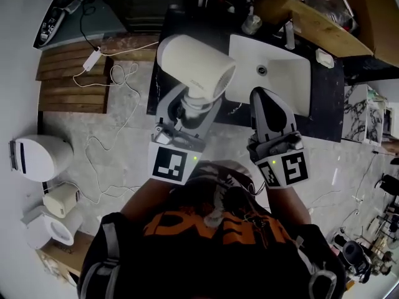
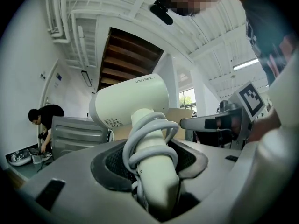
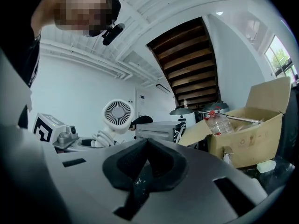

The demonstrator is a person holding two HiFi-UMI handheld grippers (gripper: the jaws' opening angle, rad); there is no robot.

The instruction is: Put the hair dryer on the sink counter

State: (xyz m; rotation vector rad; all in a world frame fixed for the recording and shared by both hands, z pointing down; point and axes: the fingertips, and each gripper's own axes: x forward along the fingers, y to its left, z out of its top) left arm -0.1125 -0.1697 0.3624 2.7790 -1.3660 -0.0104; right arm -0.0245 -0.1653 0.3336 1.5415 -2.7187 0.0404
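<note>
Nearest the head camera is the person's black shirt with orange print (image 1: 212, 229), and just beyond it the two grippers reach level toward the sink. Clamped between the pads of the left gripper (image 2: 152, 171) is the handle of the cream-white plastic hair dryer (image 2: 131, 99), its white cord wound round that handle. The barrel stands up out of the jaws, so the grip on the handle seems chosen to leave the body free for setting down. Seen from above, the dryer hangs in the air over the near left part of the black sink counter (image 1: 325, 101), just beside the white rectangular basin (image 1: 274, 73), and is not yet resting on anything.

Alongside, the right gripper (image 3: 147, 148) has its jaws pressed together with nothing between them; it looks to be only accompanying the other.

On the counter's far side stands an open brown cardboard box (image 3: 252, 134) with a clear plastic bottle (image 3: 217, 122) in it. Pale marbled floor tiles (image 1: 118, 148) carry a loose white cable (image 1: 118, 86), a slatted wooden mat (image 1: 75, 73) and a white toilet (image 1: 37, 157). Overhead runs the underside of a dark wooden staircase (image 3: 187, 59).
</note>
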